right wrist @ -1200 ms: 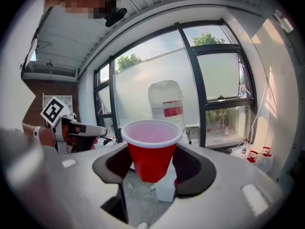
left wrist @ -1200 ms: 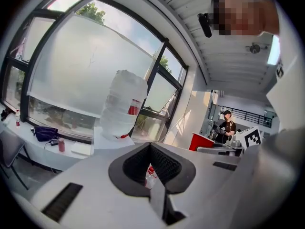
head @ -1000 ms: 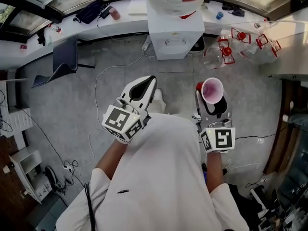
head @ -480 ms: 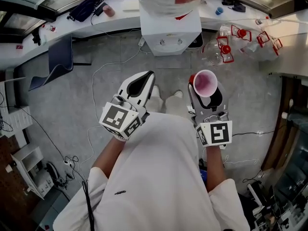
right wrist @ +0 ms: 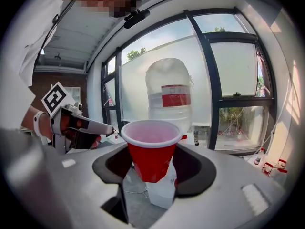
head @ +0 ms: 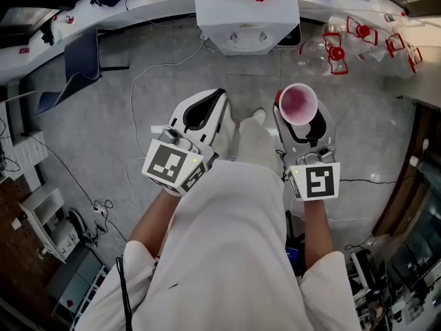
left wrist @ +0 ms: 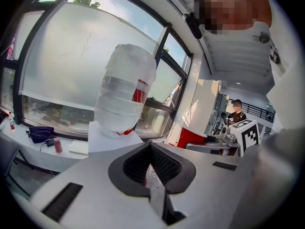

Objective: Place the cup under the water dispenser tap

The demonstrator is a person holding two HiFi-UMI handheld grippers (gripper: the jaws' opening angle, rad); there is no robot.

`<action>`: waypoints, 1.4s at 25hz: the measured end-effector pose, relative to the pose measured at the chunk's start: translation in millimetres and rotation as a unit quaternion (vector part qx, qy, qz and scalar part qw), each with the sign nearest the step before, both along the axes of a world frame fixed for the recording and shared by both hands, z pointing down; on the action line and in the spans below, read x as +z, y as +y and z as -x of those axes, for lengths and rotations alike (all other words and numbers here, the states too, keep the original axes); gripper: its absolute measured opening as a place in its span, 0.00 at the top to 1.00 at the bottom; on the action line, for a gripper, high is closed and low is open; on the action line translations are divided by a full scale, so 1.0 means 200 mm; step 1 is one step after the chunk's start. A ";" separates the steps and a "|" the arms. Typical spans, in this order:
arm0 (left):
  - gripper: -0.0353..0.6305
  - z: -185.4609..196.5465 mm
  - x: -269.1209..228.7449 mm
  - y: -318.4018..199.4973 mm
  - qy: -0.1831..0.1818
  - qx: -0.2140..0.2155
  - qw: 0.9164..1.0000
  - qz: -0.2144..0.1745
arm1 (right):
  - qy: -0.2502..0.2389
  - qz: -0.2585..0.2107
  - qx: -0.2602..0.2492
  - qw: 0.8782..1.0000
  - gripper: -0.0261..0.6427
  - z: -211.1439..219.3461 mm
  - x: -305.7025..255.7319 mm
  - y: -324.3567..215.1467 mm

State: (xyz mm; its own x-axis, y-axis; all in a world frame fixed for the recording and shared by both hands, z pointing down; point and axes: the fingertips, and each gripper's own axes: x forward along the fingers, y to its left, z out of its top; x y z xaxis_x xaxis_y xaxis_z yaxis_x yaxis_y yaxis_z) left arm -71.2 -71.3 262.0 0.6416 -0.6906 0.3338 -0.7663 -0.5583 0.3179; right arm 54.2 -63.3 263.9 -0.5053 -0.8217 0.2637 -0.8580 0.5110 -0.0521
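We carry a red plastic cup in our right tongs, facing a white water dispenser.

The right tongs pinch the cup's tapered wall from both sides. The cup stands upright with its empty mouth up and its rim above the pads. It hangs over the grey floor, short of the dispenser and not under a tap. Our left tongs, alongside, are pressed together at the tips with nothing between them.

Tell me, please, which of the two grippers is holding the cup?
The right gripper: its jaws clamp the cup. The left gripper has its jaws shut with nothing between them.
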 end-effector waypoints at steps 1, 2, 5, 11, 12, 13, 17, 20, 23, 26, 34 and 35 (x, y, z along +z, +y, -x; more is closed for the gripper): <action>0.94 0.00 0.02 -0.01 -0.002 -0.004 1.000 0.002 | 0.001 0.000 -0.004 1.000 0.56 0.00 0.02 -0.01; 0.94 0.00 0.05 -0.01 -0.004 -0.008 1.000 0.004 | 0.002 -0.001 -0.007 1.000 0.56 0.00 0.05 -0.02; 0.94 0.00 0.12 -0.04 -0.011 -0.012 1.000 0.008 | 0.003 -0.013 -0.011 1.000 0.56 0.00 0.12 -0.05; 0.94 -0.02 0.27 -0.11 -0.042 -0.009 0.999 -0.013 | 0.012 -0.009 -0.014 1.000 0.56 0.03 0.31 -0.11; 0.94 -0.03 0.31 -0.12 -0.045 -0.010 0.999 -0.013 | 0.010 -0.014 -0.017 1.000 0.56 0.04 0.34 -0.13; 0.94 -0.04 0.35 -0.13 -0.047 -0.011 0.999 -0.013 | 0.009 -0.018 -0.018 1.000 0.56 0.05 0.36 -0.15; 0.94 -0.06 0.51 -0.14 -0.044 -0.020 0.999 -0.004 | 0.004 -0.023 -0.018 1.000 0.56 0.05 0.48 -0.19; 0.94 -0.06 0.64 -0.15 -0.050 -0.025 0.998 0.007 | 0.003 -0.023 -0.019 1.000 0.56 0.07 0.60 -0.22; 0.94 -0.06 0.76 -0.17 -0.055 -0.029 0.998 0.002 | -0.002 -0.019 -0.010 1.000 0.56 0.07 0.73 -0.25; 0.94 -0.07 0.84 -0.19 -0.056 -0.027 0.998 -0.005 | -0.011 -0.015 0.004 1.000 0.56 0.05 0.86 -0.29; 0.94 -0.09 1.07 -0.23 -0.064 -0.025 0.998 0.000 | 0.001 -0.011 0.034 0.999 0.56 -0.04 1.21 -0.39; 0.94 -0.10 1.10 -0.24 -0.065 -0.025 0.998 0.000 | 0.003 -0.011 0.036 0.999 0.56 -0.05 1.25 -0.41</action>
